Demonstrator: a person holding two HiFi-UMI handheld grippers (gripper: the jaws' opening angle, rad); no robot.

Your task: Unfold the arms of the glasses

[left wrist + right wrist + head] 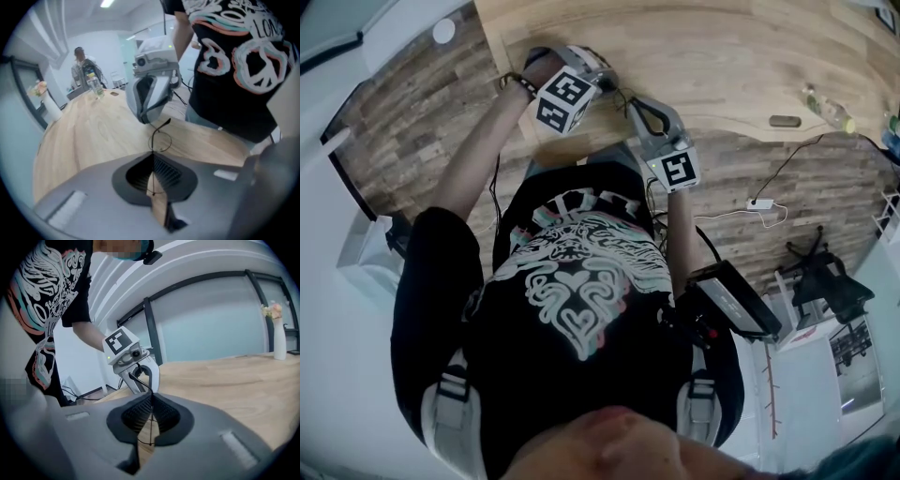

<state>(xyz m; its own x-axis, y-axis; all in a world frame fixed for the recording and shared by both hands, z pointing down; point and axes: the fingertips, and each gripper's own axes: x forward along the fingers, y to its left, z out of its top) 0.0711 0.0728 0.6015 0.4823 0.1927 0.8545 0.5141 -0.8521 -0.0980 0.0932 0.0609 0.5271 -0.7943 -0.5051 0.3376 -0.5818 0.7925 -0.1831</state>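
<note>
One pair of glasses (161, 140), two grippers (153, 161) (151, 404), one table (84, 136)

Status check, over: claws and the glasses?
Left claw shut on glasses. Right claw shut on them too. Glasses pinched between both at the wooden table. Nothing blocking.

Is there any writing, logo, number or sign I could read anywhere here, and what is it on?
"LON": on the T-shirt, in the left gripper view; the rest of the word runs off the picture's edge.
Script line above it: too blurred to read.
Peace sign: large, on the same shirt, below "LON".
Left cube and right cube: black-and-white square markers, no words.
Nothing else is readable.
</note>
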